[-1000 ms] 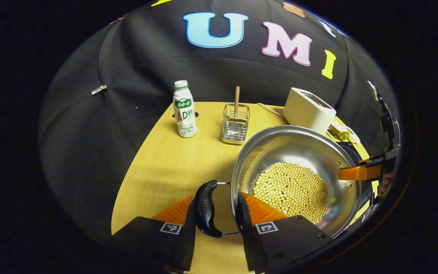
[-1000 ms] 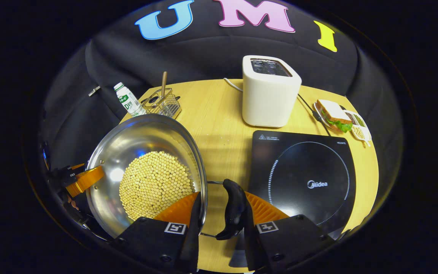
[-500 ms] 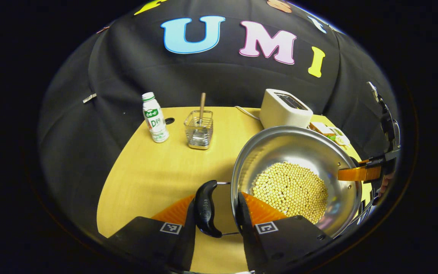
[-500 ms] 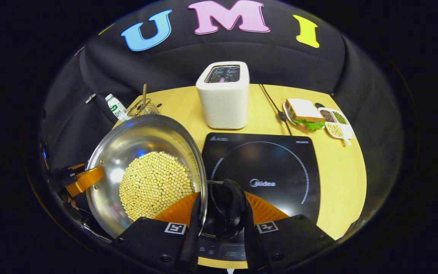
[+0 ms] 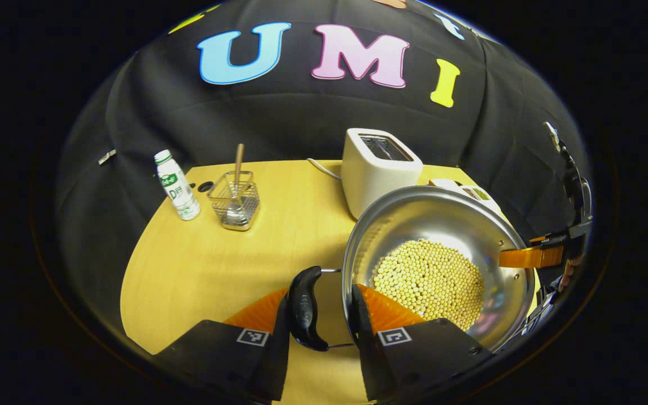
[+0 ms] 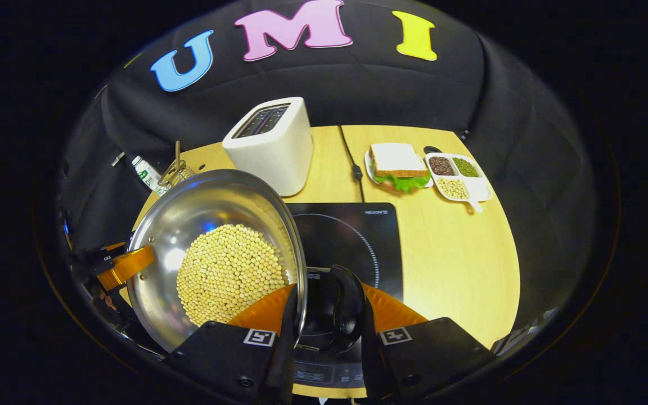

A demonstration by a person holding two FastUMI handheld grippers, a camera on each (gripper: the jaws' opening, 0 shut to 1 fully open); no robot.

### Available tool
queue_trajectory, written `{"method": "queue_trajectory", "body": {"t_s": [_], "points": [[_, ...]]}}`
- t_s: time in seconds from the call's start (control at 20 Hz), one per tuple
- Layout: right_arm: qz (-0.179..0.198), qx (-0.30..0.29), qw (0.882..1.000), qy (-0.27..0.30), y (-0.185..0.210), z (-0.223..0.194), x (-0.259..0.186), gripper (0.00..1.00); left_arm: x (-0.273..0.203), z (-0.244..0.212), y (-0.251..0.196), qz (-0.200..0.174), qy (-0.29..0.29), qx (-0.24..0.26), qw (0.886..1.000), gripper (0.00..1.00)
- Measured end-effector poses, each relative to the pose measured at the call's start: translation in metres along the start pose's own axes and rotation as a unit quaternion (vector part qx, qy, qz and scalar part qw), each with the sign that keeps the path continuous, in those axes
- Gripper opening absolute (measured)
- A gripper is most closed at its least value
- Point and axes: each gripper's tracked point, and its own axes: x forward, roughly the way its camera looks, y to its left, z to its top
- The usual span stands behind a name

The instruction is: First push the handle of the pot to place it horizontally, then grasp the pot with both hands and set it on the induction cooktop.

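While we hold the pot by both handles, the scene reads:

Left gripper (image 5: 319, 315): our fingers are closed on the pot's left handle (image 5: 303, 308), one on each side of the black grip.

Right gripper (image 6: 324, 315): closed the same way on the right handle (image 6: 348, 306); in the left gripper view we see it at the pot's far rim (image 5: 532, 256).

Pot (image 6: 211, 225): steel, shallow, carried between our two grippers and partly filled with pale beans (image 6: 228, 273). We see it over the left part of the cooktop; whether it touches the glass we cannot tell.

Cooktop (image 6: 358, 236): black glass, on the near middle of the table, partly under the pot and the right handle.

Toaster (image 6: 270, 143): white, just beyond the cooktop, its cord running back.

Sandwich plate (image 6: 397, 169): far right, beside a divided dish (image 6: 459, 177) of seeds.

Wire holder (image 5: 237, 199): far left, a stick standing in it.

Bottle (image 5: 176, 185): left of the holder, upright.

Table (image 5: 200, 270): pale wood.
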Motion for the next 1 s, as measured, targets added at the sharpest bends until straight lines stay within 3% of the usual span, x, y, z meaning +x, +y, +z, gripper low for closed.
{"method": "queue_trajectory", "body": {"t_s": [0.15, 0.2, 0.25, 0.45, 1.0], "points": [[-0.006, 0.011, 1.0, 0.004, -0.028, 0.002, 0.007, 0.52, 0.015, 0.005, -0.024, -0.007, 0.005, 0.007, 1.0, 0.55], [-0.008, 0.014, 1.0, 0.004, -0.035, 0.003, 0.008, 0.48, 0.02, 0.007, -0.031, -0.009, 0.005, 0.009, 1.0, 0.55], [-0.009, 0.016, 1.0, 0.005, -0.041, 0.004, 0.01, 0.52, 0.024, 0.008, -0.038, -0.01, 0.006, 0.01, 1.0, 0.55], [-0.011, 0.023, 1.0, 0.009, -0.063, 0.006, 0.019, 0.52, 0.039, 0.011, -0.055, -0.015, 0.01, 0.014, 1.0, 0.55], [-0.012, 0.023, 0.999, 0.019, -0.079, 0.004, 0.041, 0.52, 0.062, 0.003, -0.066, -0.015, 0.02, 0.007, 1.0, 0.55]]}}
